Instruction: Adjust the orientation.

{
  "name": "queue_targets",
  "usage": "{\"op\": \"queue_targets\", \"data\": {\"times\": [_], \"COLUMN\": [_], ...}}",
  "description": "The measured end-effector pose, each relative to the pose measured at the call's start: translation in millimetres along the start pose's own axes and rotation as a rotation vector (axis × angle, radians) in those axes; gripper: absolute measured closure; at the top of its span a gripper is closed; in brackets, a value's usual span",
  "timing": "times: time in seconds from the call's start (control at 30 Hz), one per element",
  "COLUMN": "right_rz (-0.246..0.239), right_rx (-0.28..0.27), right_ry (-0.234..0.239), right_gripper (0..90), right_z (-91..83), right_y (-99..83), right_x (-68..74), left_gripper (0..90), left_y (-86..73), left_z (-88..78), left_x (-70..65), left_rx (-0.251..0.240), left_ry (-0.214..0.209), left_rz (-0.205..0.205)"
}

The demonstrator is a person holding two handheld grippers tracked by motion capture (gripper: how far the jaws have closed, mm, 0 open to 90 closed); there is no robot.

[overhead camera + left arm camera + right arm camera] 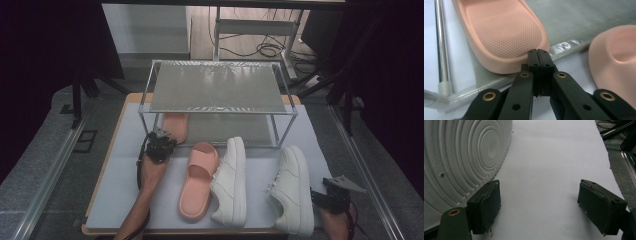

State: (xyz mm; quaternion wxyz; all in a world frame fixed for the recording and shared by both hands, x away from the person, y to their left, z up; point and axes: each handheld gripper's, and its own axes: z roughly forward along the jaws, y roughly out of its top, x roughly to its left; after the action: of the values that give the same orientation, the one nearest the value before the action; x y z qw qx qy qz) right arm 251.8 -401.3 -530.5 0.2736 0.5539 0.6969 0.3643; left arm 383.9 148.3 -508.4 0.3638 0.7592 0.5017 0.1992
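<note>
Left gripper (537, 53) jaws clenched empty at pink slipper (504, 35) heel; right gripper (537, 205) jaws released beside white sneaker (461, 162).

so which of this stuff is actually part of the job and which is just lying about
In the job:
- pink slipper on the rack's lower shelf
- second pink slipper
- two white sneakers
- shoe rack
- left gripper, shut
- right gripper, open

Lying about:
- cables on the floor
- white frame behind the rack

Pink slide (504, 35): matt foam, finely dimpled footbed. White sneaker sole (459, 157): ribbed rubber. Shoe rack (216, 86): shiny metal tubing, translucent shelves.
</note>
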Motion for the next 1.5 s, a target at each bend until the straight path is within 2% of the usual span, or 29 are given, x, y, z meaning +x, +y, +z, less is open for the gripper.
{"op": "queue_targets", "data": {"times": [0.2, 0.4, 0.47, 0.67, 1.2, 1.5], "right_rz": [0.000, 0.005, 0.003, 0.001, -0.005, -0.003], "right_rx": [0.000, -0.002, -0.002, -0.001, 0.002, 0.001], "right_ry": [0.000, 0.001, 0.000, 0.000, -0.006, -0.006], "right_gripper": [18.5, 18.7, 18.6, 18.7, 18.7, 18.8], "right_z": [0.0, -0.1, -0.1, -0.1, 0.1, 0.1], "right_y": [0.0, -0.1, -0.1, -0.1, 0.0, 0.0], "right_x": [0.0, -0.3, -0.3, -0.1, 0.6, 0.7], "left_gripper": [89.4, 89.1, 87.3, 82.3, 65.0, 59.6], "left_y": [2.3, 1.4, 0.4, -6.7, -27.1, -43.0], "left_z": [2.6, -6.7, -11.4, -24.8, -75.4, -91.4], "left_x": [1.3, -3.1, -5.6, -11.1, -30.4, -44.2], "left_rx": [-0.001, -0.008, 0.000, -0.011, -0.043, -0.034], "left_ry": [0.013, -0.023, -0.031, -0.073, -0.169, -0.221], "left_rz": [-0.002, -0.001, 0.011, 0.008, 0.023, 0.036]}}
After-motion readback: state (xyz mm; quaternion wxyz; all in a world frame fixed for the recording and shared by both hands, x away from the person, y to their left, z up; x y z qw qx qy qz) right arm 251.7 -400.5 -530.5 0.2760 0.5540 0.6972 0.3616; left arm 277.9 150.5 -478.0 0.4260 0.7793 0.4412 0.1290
